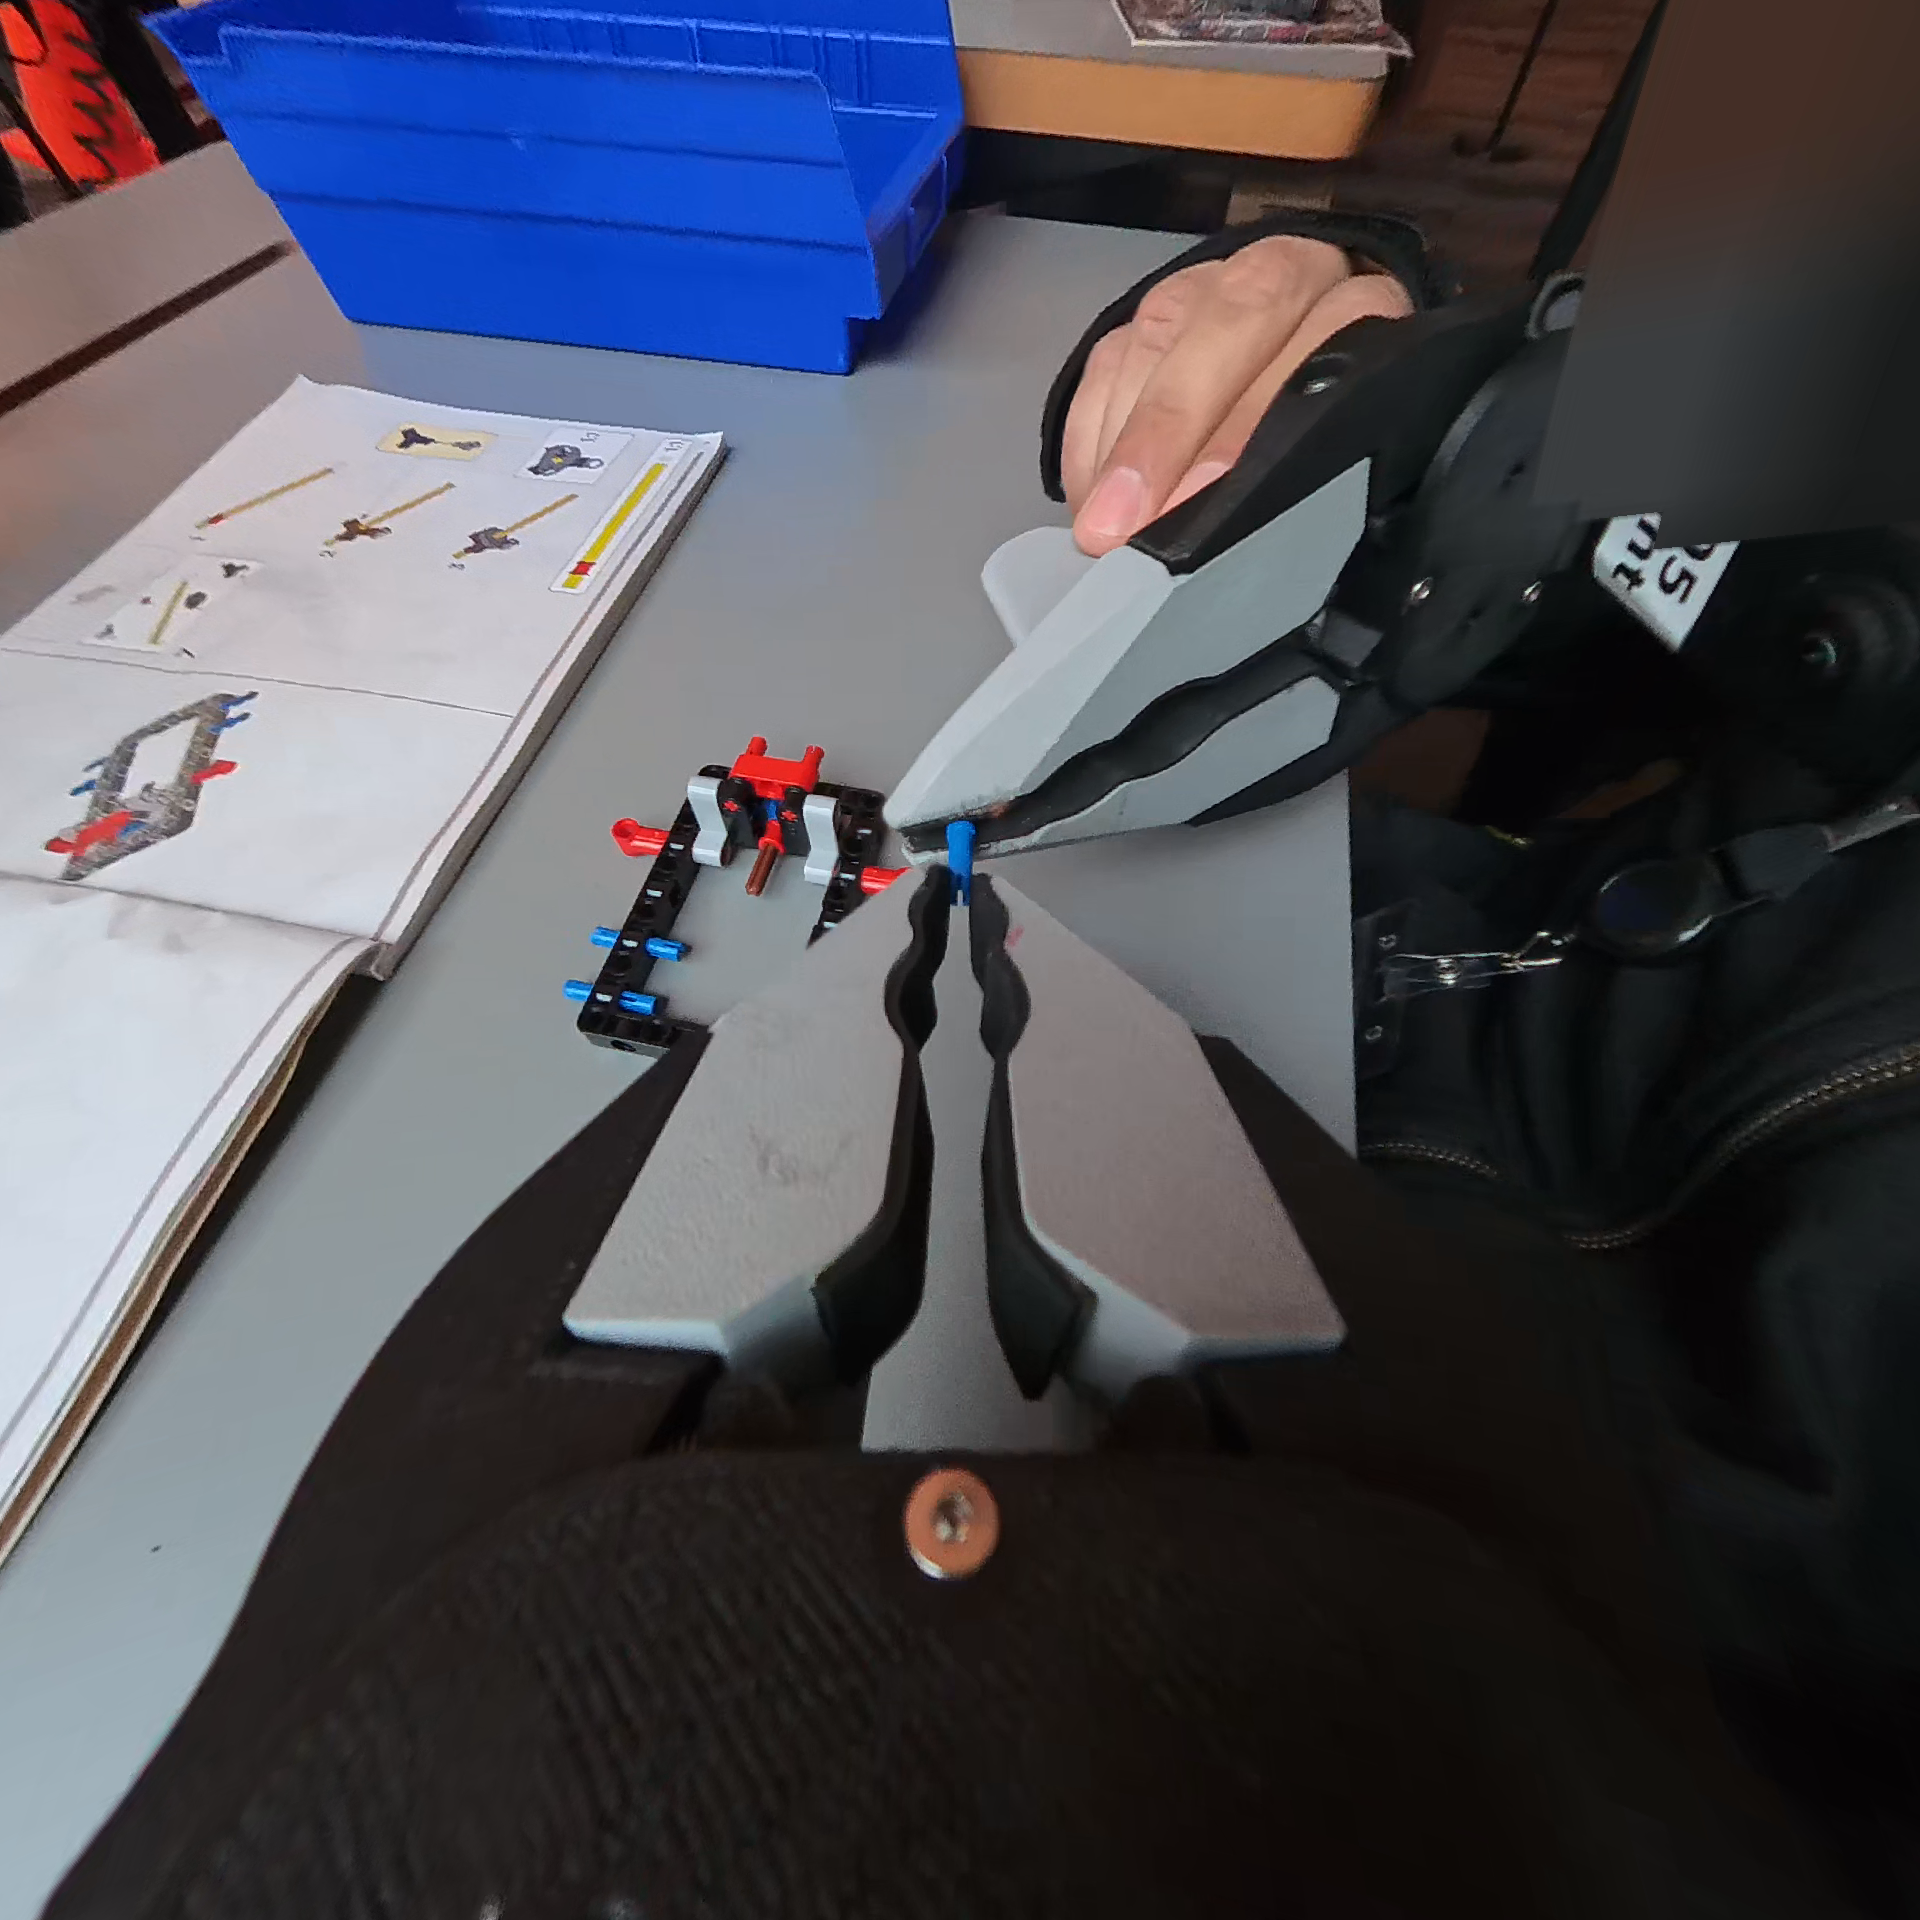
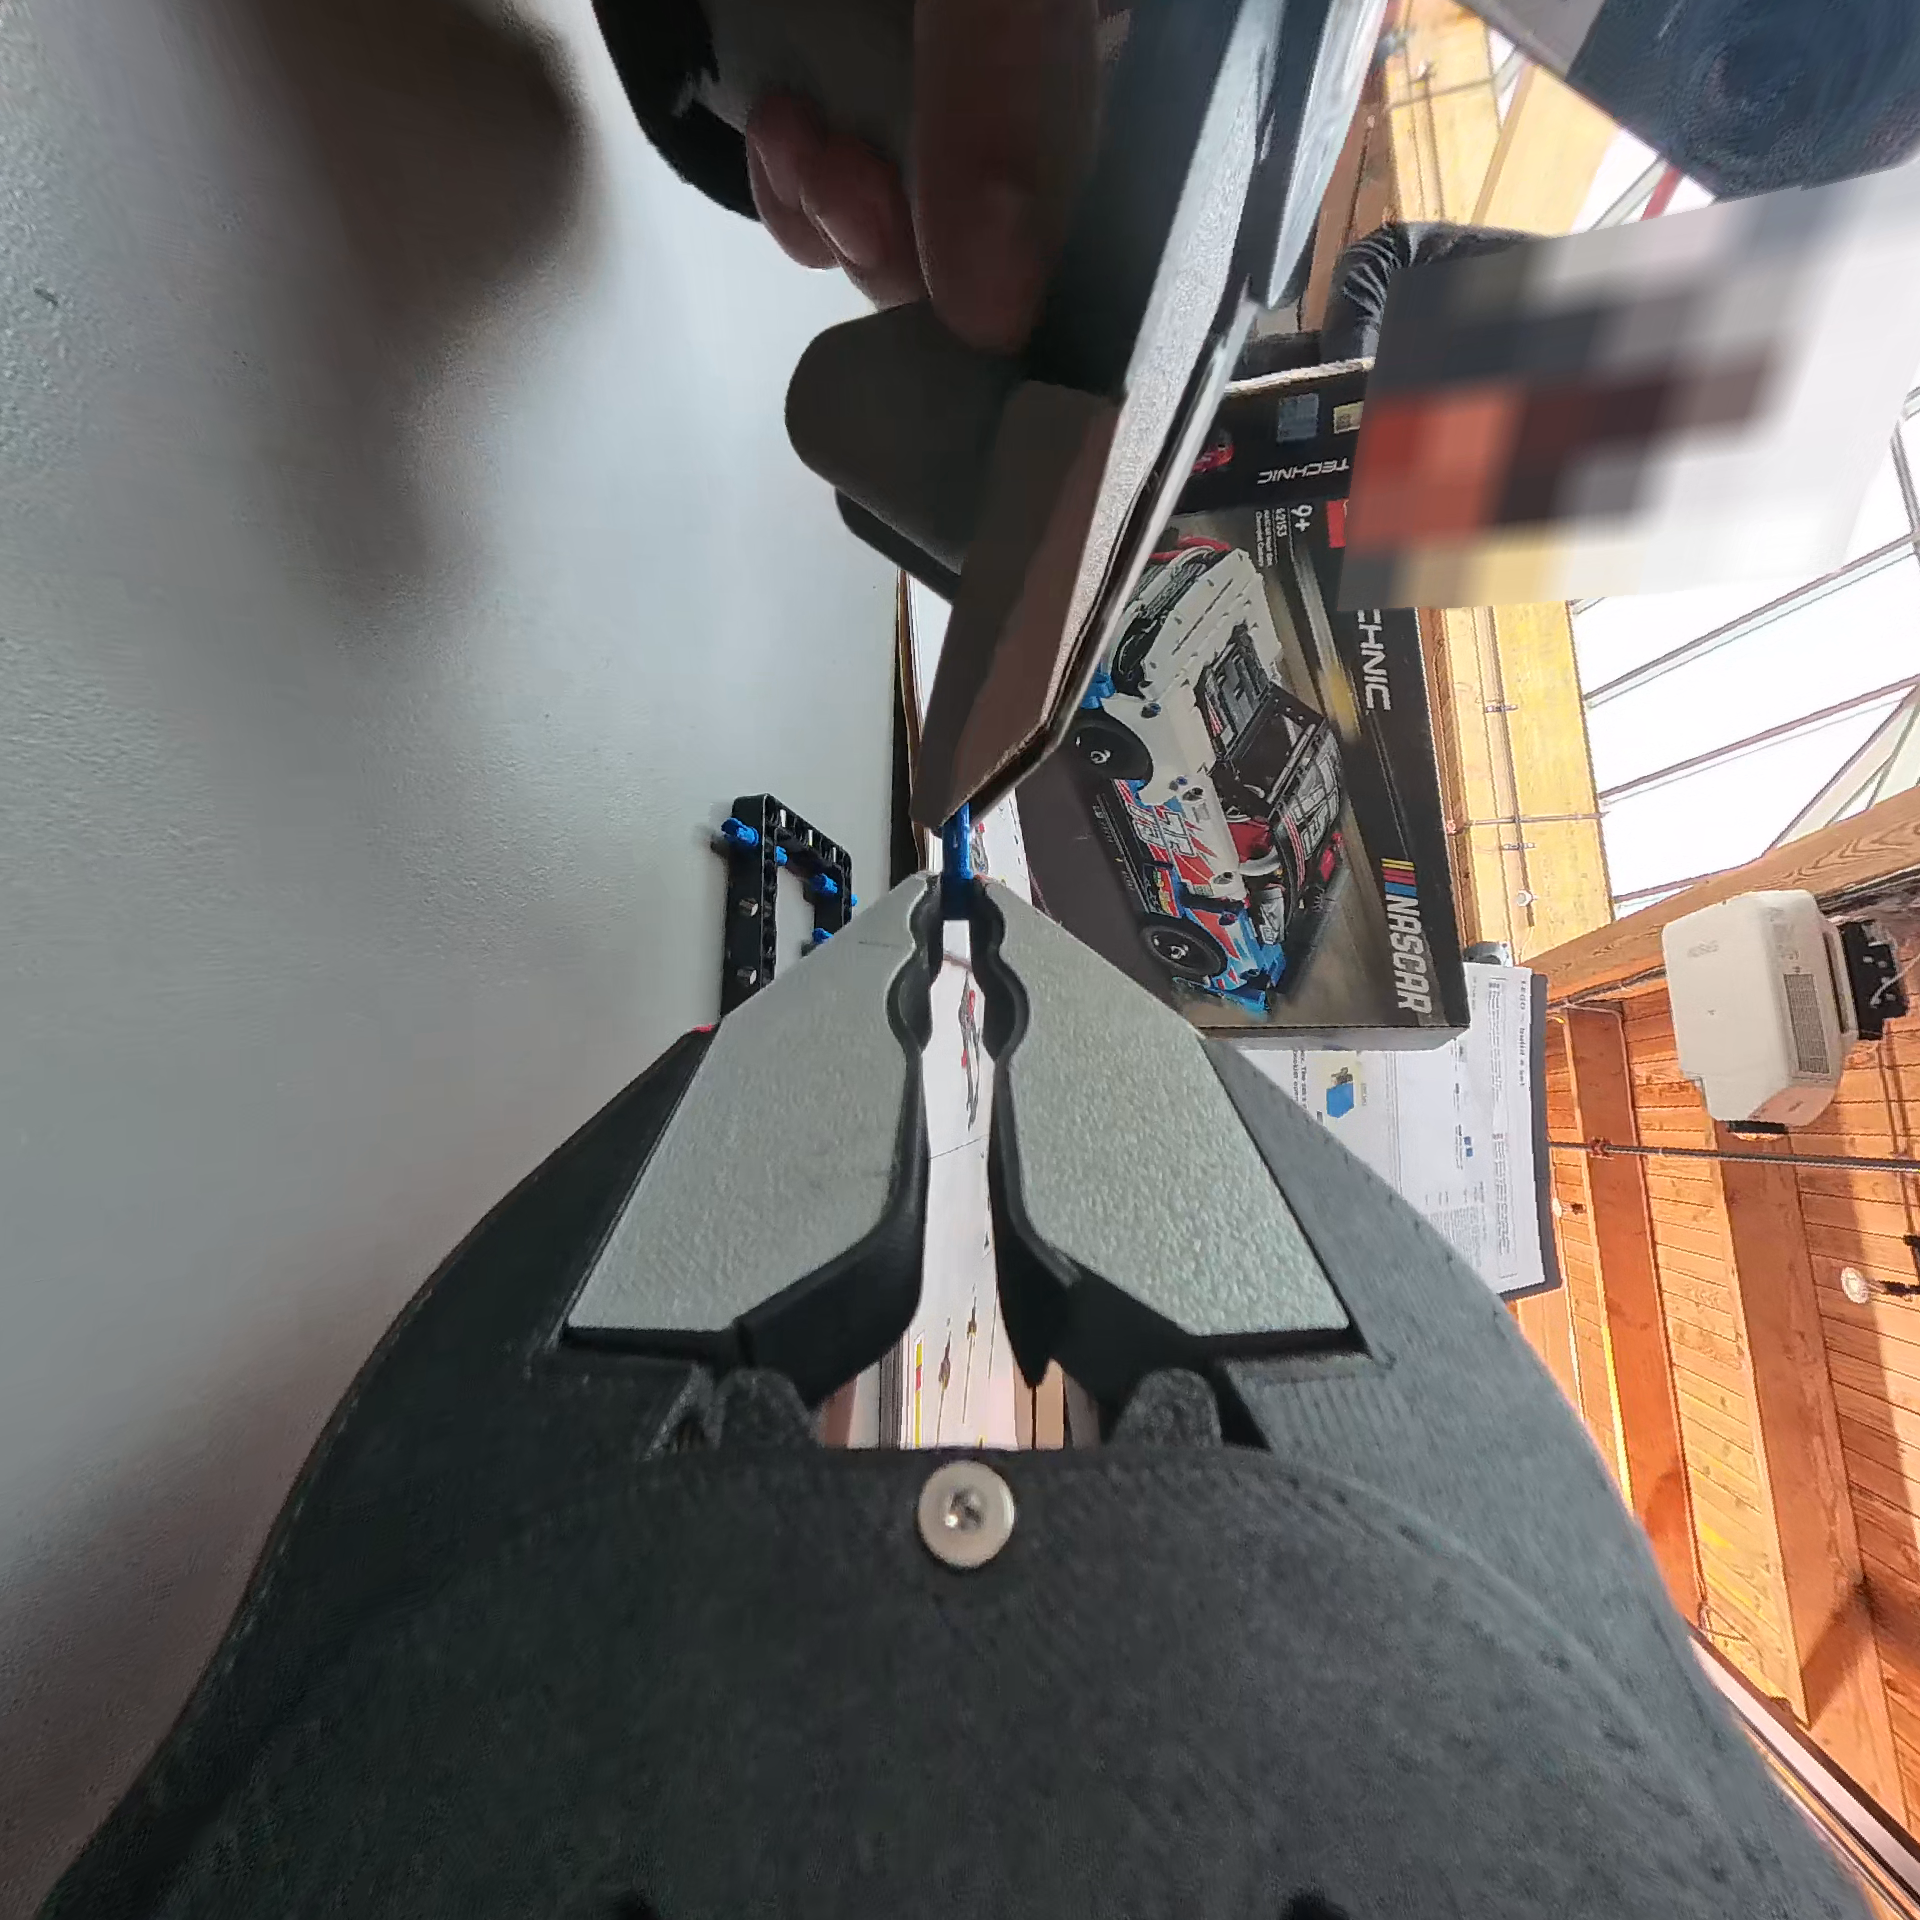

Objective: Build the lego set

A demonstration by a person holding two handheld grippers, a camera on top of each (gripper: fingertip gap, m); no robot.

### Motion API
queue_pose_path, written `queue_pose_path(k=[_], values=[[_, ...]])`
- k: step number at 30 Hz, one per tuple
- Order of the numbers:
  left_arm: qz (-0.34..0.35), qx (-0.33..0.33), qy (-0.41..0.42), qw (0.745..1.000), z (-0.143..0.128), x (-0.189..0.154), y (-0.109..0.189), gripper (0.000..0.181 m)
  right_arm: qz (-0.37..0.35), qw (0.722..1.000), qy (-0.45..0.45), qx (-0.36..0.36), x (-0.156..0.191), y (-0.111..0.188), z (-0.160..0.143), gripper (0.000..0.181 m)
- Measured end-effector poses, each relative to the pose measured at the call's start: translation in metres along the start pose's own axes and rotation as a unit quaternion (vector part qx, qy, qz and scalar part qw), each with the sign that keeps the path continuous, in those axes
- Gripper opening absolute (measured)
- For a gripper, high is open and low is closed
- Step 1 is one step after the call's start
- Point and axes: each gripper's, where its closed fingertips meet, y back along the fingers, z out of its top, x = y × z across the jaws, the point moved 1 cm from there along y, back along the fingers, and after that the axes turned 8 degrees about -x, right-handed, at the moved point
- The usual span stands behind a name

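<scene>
The left gripper (image 1: pixel 958 891) is sitting nearest in the left wrist view, its fingers pinching the lower end of a small blue pin (image 1: pixel 960 850). The right gripper (image 1: pixel 940 831) is reaching in from the right, its tips clamping the upper end of the same pin, so both are holding it at once, just above the grey table (image 1: pixel 488 1195). The pin's long axis is running near to far in this view, from one pair of tips to the other. A hand (image 1: pixel 1184 384) is gripping the right tool's body.

Just left of and beyond the pin, the black lego frame (image 1: pixel 717 894) is lying flat on the table, an open rectangle with blue pins sticking out of its near left beam and red and grey parts across its far end. The left gripper's fingers are covering the frame's near right corner. Farther left, an open instruction booklet (image 1: pixel 312 665) is lying flat. Beyond it, a blue plastic bin (image 1: pixel 582 177) is standing at the far side.

In the right wrist view, a set box (image 2: pixel 1278 790) showing a race car is standing beyond the pin.
</scene>
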Motion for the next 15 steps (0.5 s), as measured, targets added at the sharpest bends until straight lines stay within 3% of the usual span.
queue_pose_path(k=[9,15], values=[[-0.01,0.018,-0.058,0.998,-0.004,-0.002,0.001,0.002,0.017,1.0,-0.016,-0.015,0.005,-0.001,0.002,0.001],[-0.005,0.045,-0.049,0.998,-0.016,-0.001,-0.005,0.009,0.016,0.999,-0.036,-0.02,0.003,-0.001,0.001,0.001]])
